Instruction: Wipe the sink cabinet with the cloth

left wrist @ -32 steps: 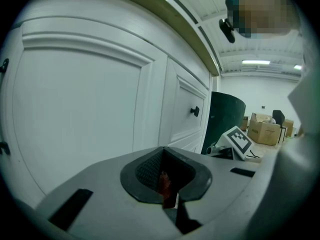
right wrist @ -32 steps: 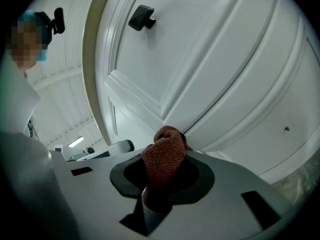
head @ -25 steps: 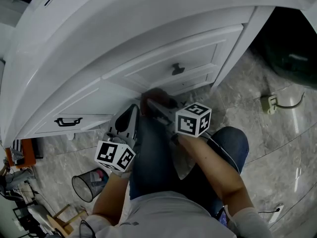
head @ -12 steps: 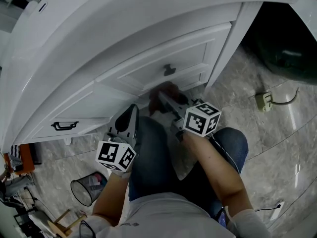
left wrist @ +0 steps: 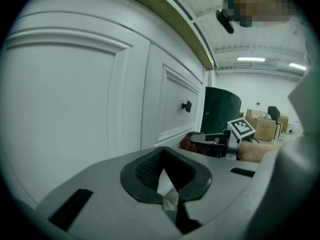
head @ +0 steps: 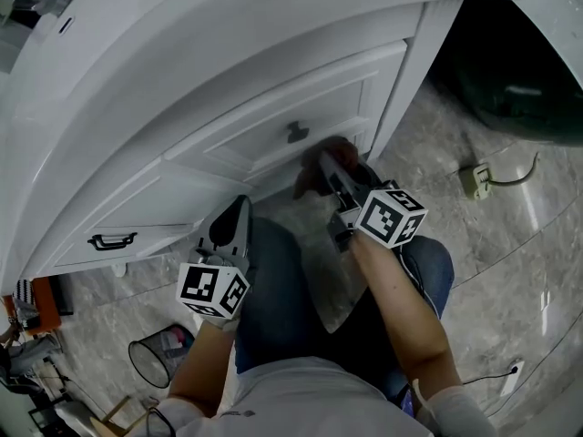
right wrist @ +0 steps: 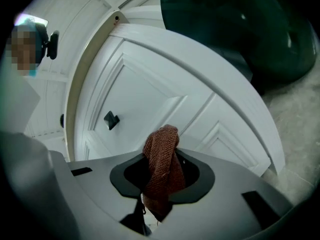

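Observation:
The white sink cabinet [head: 273,107] fills the top of the head view, its door carrying a small black knob [head: 297,133]. A reddish-brown cloth [head: 319,160] is pressed against the door's lower part, just right of and below the knob. My right gripper [head: 330,167] is shut on it. In the right gripper view the cloth [right wrist: 162,164] bunches up between the jaws in front of the panelled door [right wrist: 165,99]. My left gripper [head: 239,209] hovers lower left, near the drawer front, shut and holding nothing; its tips [left wrist: 167,196] meet.
A black drawer handle [head: 112,240] sits at the cabinet's left. A mesh waste bin [head: 155,358] stands on the grey floor at lower left. A dark green container [head: 519,89] is right of the cabinet, with a plug socket and cable [head: 472,181] on the floor. My knees lie below.
My right gripper has carried the cloth rightward along the door's lower part, from left of the knob to its right. The left gripper has stayed put.

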A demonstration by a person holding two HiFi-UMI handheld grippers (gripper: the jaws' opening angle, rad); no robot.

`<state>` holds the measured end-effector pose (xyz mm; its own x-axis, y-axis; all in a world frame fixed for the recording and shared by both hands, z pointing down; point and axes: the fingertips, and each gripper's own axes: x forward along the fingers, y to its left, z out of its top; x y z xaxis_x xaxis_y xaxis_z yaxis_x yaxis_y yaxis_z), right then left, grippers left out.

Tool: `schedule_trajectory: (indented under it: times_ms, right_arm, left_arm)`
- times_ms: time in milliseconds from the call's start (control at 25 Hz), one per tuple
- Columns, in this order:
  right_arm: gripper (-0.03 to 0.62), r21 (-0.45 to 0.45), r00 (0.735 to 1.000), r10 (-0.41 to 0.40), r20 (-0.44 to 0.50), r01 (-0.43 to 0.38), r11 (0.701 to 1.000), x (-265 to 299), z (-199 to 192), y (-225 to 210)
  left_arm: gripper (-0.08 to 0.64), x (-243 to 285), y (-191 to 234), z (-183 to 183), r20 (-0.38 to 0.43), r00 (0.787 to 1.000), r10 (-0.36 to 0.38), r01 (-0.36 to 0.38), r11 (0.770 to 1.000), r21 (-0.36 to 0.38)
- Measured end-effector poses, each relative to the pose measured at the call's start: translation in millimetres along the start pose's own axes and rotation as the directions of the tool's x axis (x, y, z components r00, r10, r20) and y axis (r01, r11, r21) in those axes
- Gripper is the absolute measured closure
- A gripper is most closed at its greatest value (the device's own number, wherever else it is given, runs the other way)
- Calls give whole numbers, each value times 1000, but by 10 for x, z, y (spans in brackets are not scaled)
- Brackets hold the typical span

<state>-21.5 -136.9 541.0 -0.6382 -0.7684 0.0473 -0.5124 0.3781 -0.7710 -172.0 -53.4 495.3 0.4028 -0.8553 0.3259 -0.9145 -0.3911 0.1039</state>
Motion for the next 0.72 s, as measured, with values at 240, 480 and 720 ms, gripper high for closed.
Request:
schedule_trajectory:
  times_ms: [240,480,720]
  right_arm:
    - [497,14,989,-92,117,91,996,-228,398,-372]
    - [497,17,978,-126,163,125,992,-307,552,-530]
    - [497,18,966,-154,206,154,988,-370,655,-671]
  left_arm:
    - [549,63,-18,-11,0,1000,-11,11,1000,-6]
    - [549,168,-72,-31,-3,1000,-28,28,999,-16]
    - [549,249,-126,-44,4,999,-44,44,999,-26]
